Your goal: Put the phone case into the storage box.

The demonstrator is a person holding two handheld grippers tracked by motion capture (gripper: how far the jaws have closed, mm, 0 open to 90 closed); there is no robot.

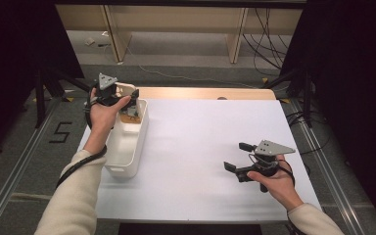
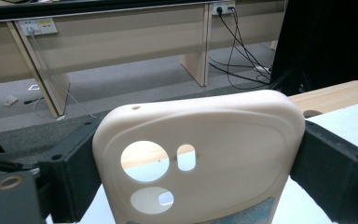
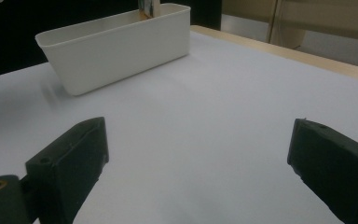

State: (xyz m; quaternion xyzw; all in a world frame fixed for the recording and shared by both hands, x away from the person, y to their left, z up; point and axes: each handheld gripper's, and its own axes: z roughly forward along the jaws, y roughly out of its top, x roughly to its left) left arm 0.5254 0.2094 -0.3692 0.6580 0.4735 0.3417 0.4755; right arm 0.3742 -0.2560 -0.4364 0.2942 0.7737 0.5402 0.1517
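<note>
Beige silicone identifies the phone case (image 2: 200, 154), which stands upright between the two black jaws of the left gripper (image 1: 127, 100). In the left gripper view both jaws press flat against the case's long edges, so the jaws sit wide yet are closed on the case across its width. The camera cut-outs face the lens, and a patterned patch shows at the case's lower edge.

In the high view the left gripper hangs over the far end of the white bin (image 1: 127, 161), at the left edge of the white table (image 1: 205, 147). The step in hand is judged to be either lifting the case out of the bin or lowering it in; the pictures do not settle which.

Procedure for a clean move:
1. Keep jaw pressure even. A soft case may bow or twist out if squeezed harder.
2. Travel straight up or down, keeping the case clear of the bin's walls.
3. Keep the case upright until its lower edge passes the rim.
4. Release only once the case rests on a surface.

Further right, the right gripper (image 1: 242, 156) lies low over the bare table, well apart from the bin. Its jaws stand wide apart with nothing between them. Leave it parked there, clear of the left hand's path.
</note>
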